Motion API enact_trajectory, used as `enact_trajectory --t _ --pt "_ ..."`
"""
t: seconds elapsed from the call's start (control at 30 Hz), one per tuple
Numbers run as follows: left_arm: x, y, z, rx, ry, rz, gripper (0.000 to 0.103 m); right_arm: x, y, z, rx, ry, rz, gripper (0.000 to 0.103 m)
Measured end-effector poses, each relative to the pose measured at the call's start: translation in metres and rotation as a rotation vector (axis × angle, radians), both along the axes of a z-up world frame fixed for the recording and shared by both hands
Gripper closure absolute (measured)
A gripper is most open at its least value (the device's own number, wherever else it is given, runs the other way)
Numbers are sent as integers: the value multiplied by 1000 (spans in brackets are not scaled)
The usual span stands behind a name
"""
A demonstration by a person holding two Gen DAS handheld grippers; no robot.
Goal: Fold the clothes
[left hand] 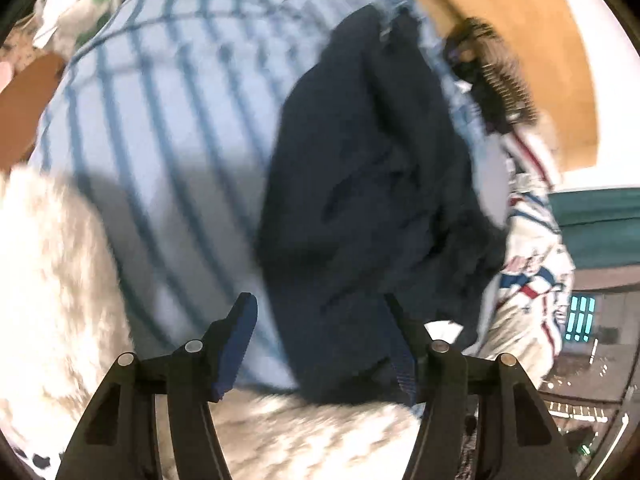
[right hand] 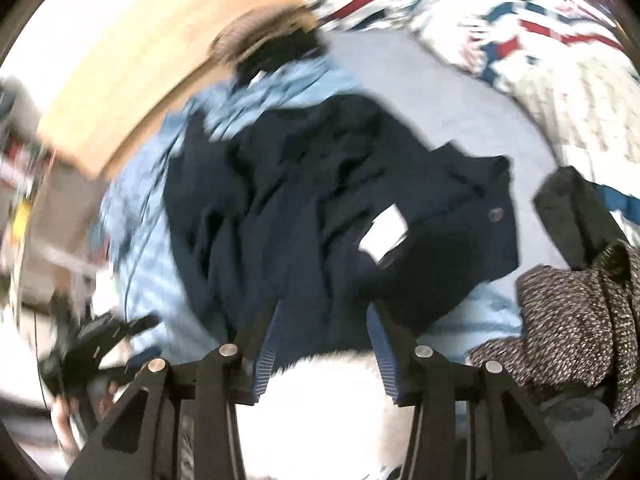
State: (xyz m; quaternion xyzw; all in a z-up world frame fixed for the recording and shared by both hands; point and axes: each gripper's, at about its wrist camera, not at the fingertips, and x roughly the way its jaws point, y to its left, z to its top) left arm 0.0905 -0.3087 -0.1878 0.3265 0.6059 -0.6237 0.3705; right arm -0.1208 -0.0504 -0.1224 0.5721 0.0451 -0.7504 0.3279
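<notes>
Where clothes pile, striped sheet [left hand: 168, 112] shows.

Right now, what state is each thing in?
navy garment: crumpled, unfolded, on the striped sheet.
white tag: exposed, facing up.
left hand-held gripper: open, nothing clamped.
right hand-held gripper: open, above the garment's edge.
speckled knit: bunched beside it.
</notes>
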Motion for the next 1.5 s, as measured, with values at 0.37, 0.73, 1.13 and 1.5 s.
enact_trajectory --t 0.37,0.73,1.13,1.5 --pt "5 -16 -50 97 -118 59 40 -85 28 -151 184 -375 -253 40" --pt "1 3 -70 101 -181 19 39 -84 81 -165 214 -258 -345 95" --pt "1 -45 -57 70 -95 73 39 -64 32 -74 151 -152 -225 45" --pt "-21 -166 -85 52 6 128 29 17 -107 -46 -70 -70 -60 37"
